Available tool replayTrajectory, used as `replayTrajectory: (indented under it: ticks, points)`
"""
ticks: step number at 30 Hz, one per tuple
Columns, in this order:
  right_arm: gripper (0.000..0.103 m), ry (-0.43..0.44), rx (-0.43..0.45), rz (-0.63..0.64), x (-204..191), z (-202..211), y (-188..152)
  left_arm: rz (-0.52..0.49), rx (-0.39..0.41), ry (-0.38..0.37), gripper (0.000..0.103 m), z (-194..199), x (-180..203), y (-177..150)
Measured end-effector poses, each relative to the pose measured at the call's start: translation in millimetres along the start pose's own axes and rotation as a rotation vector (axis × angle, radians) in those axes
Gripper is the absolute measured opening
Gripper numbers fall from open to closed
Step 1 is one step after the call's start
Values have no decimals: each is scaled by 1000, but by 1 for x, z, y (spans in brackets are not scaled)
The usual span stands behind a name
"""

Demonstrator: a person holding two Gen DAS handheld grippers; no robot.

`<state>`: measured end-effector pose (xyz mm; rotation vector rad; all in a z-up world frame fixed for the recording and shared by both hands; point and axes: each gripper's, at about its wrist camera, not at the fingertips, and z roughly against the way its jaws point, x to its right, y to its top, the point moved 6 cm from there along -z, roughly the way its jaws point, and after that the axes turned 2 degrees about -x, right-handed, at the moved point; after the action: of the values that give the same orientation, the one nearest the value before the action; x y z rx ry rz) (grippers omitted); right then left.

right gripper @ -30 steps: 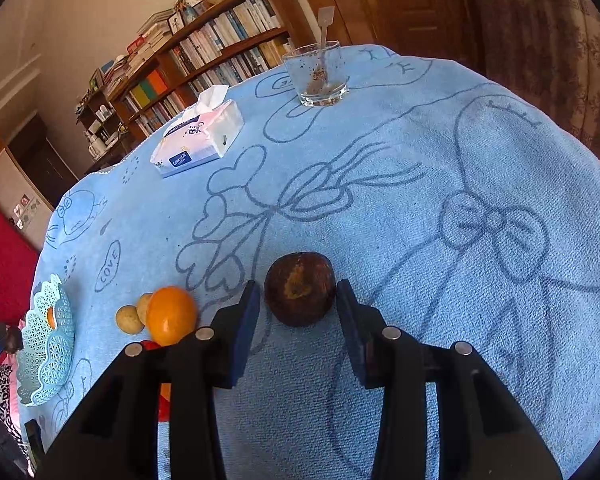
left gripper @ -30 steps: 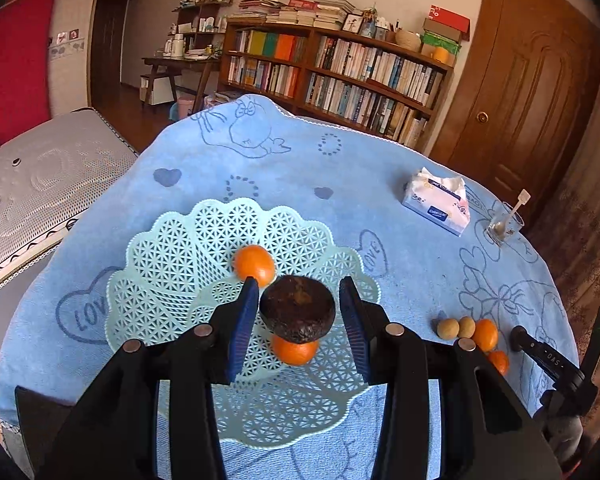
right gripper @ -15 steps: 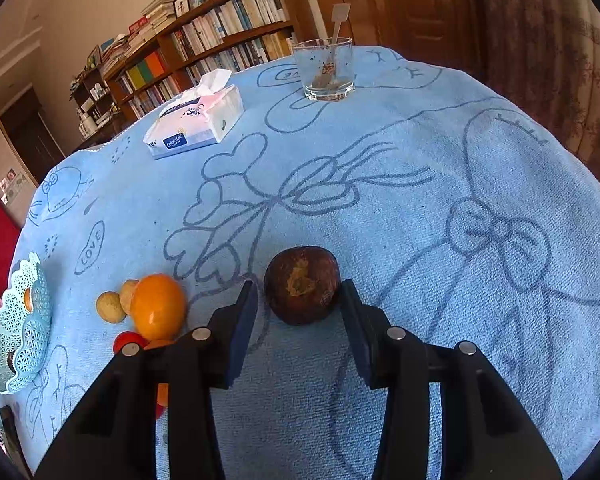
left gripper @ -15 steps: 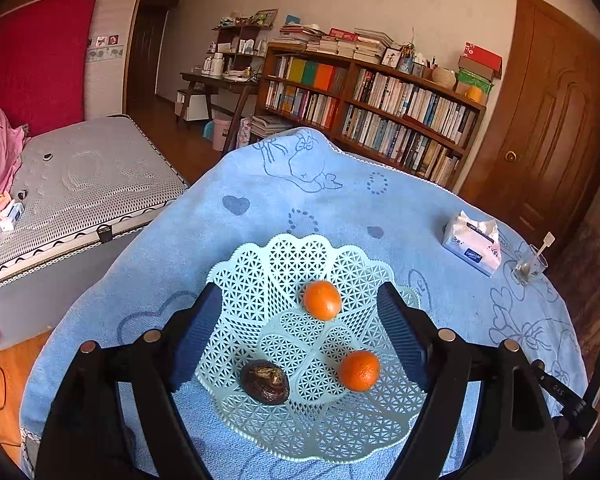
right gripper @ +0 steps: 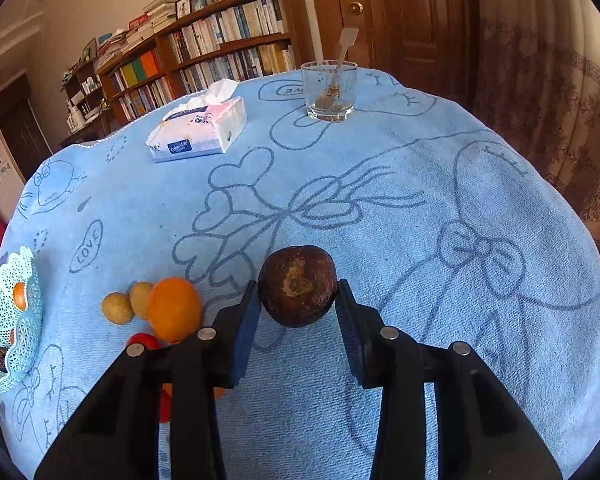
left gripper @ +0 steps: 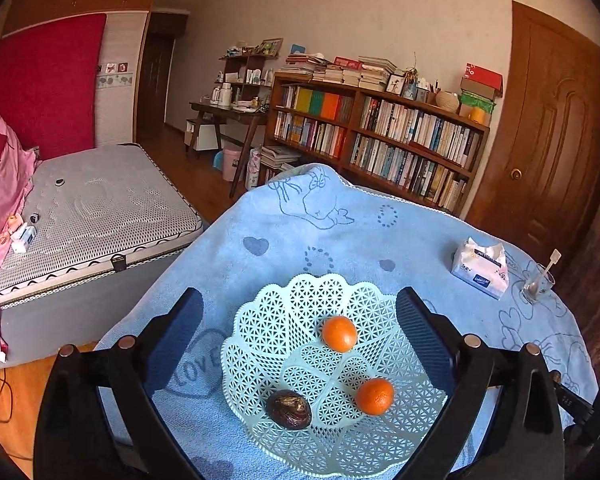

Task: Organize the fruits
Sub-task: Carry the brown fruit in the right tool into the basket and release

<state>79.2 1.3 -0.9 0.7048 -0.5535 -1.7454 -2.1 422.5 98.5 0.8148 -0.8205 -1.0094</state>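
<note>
Two grippers: right gripper (right gripper: 296,312) pinching a dark fruit (right gripper: 297,291) between its jaws, basket (right gripper: 8,328) far left; left gripper (left gripper: 300,344) spread above it.

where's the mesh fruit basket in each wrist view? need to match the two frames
Left wrist: the mesh basket sits bottom centre, between the open left gripper fingers.
Right wrist: the basket is at the far left edge, cut by the frame.
Shared landmark: tissue pack, with the glass beside it.
</note>
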Motion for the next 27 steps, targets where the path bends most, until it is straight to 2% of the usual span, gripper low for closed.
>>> replayTrajectory:
  ticks: [6, 14, 22, 24, 27]
  points:
    - [39, 195, 36, 103, -73, 41, -3, 3, 9, -4, 100, 2, -4, 5]
    - [39, 436, -14, 229, -178, 74, -25, 34, 33, 5, 100, 8, -15, 12]
    - [39, 571, -67, 316, -255, 87, -46, 44, 43, 5, 100, 13, -23, 18]
    - [40, 606, -87, 316, -267, 89, -52, 33, 52, 20, 100, 15, -24, 18]
    - [44, 611, -82, 322, -273, 92, -56, 16, 57, 37, 100, 16, -22, 18]
